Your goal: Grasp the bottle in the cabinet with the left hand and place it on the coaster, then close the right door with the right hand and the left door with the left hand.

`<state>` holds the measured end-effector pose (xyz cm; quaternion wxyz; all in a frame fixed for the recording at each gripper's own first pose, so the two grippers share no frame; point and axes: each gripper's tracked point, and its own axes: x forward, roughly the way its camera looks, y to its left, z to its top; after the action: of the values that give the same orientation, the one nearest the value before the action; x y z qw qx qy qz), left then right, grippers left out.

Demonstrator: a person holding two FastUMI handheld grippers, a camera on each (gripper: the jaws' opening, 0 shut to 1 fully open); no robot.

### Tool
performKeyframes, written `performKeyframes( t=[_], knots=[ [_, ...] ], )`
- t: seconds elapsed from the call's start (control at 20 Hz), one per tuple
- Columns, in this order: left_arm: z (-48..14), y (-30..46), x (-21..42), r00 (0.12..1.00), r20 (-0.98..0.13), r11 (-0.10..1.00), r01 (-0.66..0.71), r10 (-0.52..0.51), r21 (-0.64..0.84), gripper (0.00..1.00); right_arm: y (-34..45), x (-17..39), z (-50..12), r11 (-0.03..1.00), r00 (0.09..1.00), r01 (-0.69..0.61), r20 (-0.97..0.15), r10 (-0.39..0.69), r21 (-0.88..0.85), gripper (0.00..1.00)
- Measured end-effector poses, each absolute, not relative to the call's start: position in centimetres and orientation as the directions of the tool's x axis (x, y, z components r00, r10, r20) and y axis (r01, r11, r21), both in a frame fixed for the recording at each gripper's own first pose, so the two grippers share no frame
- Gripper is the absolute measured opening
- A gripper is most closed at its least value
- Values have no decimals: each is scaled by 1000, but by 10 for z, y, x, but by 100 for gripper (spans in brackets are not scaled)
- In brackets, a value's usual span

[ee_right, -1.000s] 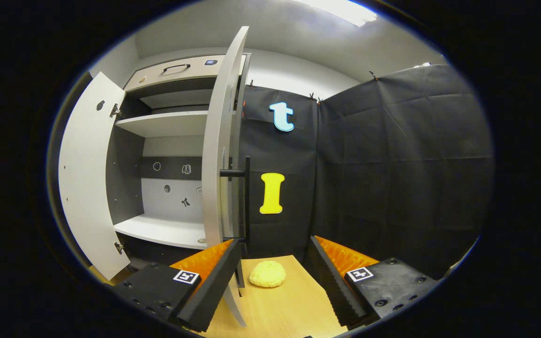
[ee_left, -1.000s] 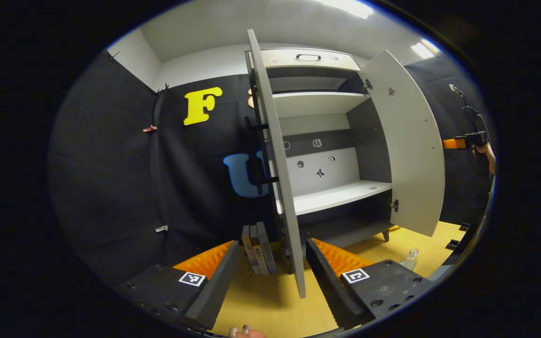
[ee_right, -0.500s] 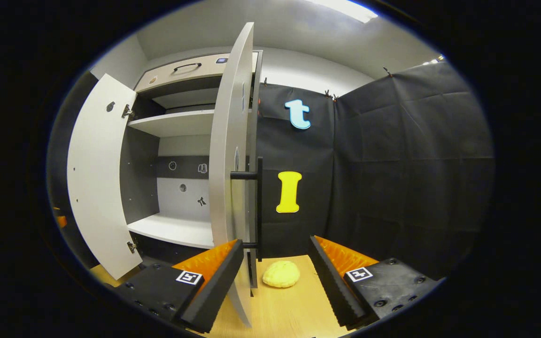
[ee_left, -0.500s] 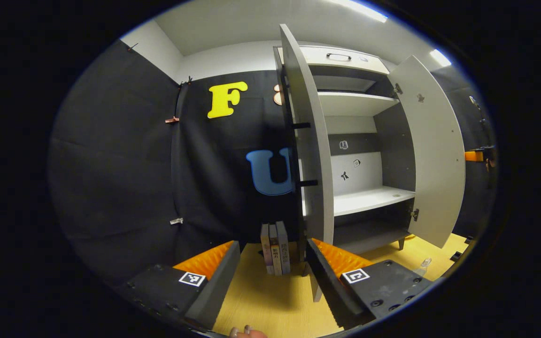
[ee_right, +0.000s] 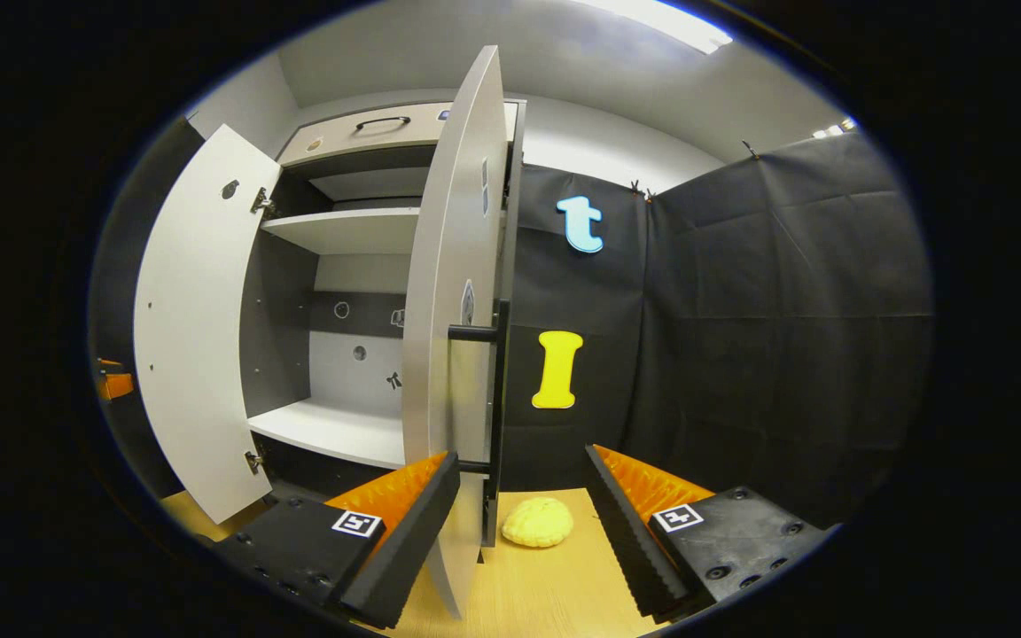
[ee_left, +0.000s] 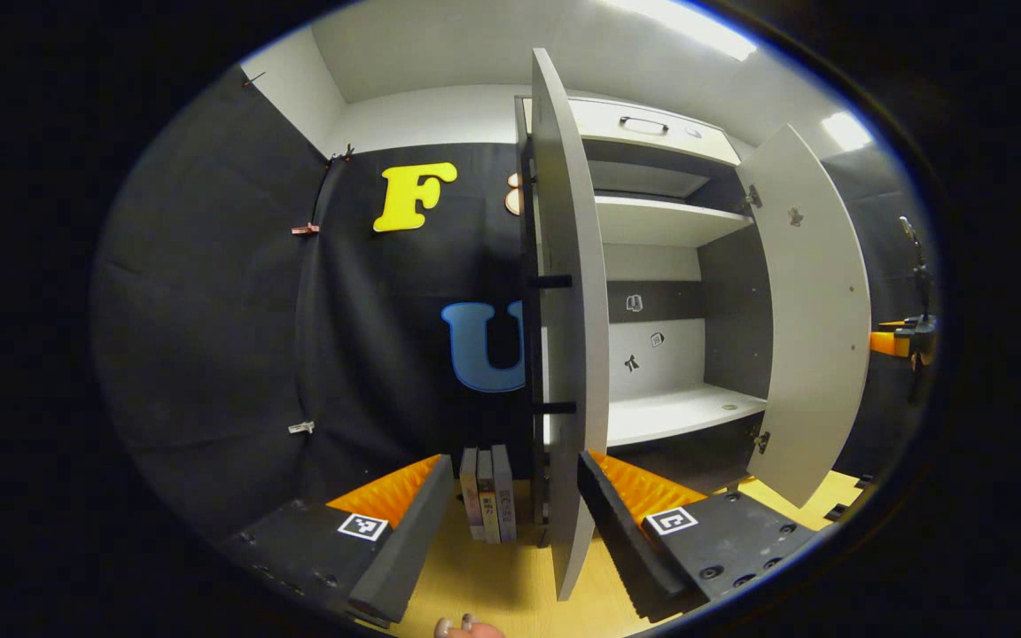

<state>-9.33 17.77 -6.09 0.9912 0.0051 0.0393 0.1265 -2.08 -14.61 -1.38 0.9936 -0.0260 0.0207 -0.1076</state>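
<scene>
Two cabinet doors stand open on a grey cabinet [ee_left: 652, 151] that rests on a light wooden tabletop [ee_right: 546, 585]. In the left gripper view, the left gripper [ee_left: 510, 532] sits low before the left door [ee_left: 568, 292], which stands edge-on, its lower corner between the spread fingers and close to one of them; whether it touches cannot be told. Its jaws are open and hold nothing. The door's black bar handle [ee_left: 533, 346] faces the booth wall. Three books [ee_left: 488, 492] stand upright on the tabletop, just beside the door's foot. A fingertip [ee_left: 466, 627] of the holding hand peeks in at the bottom edge. Inside the cabinet, the white lower shelf [ee_left: 670, 412] and upper shelf [ee_left: 661, 221] are bare apart from small marks. The right door [ee_left: 816, 319] hangs swung wide, and past it the other gripper appears, far off at the view's edge.

In the right gripper view, the right gripper [ee_right: 519, 523] has open jaws, holding nothing, with the right door's lower edge between its fingers. A yellow, rounded bread-like lump [ee_right: 537, 521] lies on the tabletop beyond. The bottle and coaster cannot be made out in either view. Black cloth walls enclose the booth under a white ceiling with bright strip lights [ee_left: 697, 22].
</scene>
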Motion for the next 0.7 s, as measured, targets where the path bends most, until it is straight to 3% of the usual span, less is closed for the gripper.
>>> performKeyframes(
  t=[0.3, 0.45, 0.7],
  knots=[
    [-59, 189, -78, 966, -77, 969, -247, 247, 4, 90, -82, 10, -20, 995, 995, 97, -34, -97, 11, 95],
    [-55, 196, -77, 970, -72, 972, -235, 233, -21, 90, -25, 39, -44, 998, 995, -49, -88, 52, 30, 95],
    [-56, 192, -72, 978, -84, 981, -186, 190, 49, 90, 8, 47, -46, 995, 991, -99, -91, 97, -16, 98]
  ],
)
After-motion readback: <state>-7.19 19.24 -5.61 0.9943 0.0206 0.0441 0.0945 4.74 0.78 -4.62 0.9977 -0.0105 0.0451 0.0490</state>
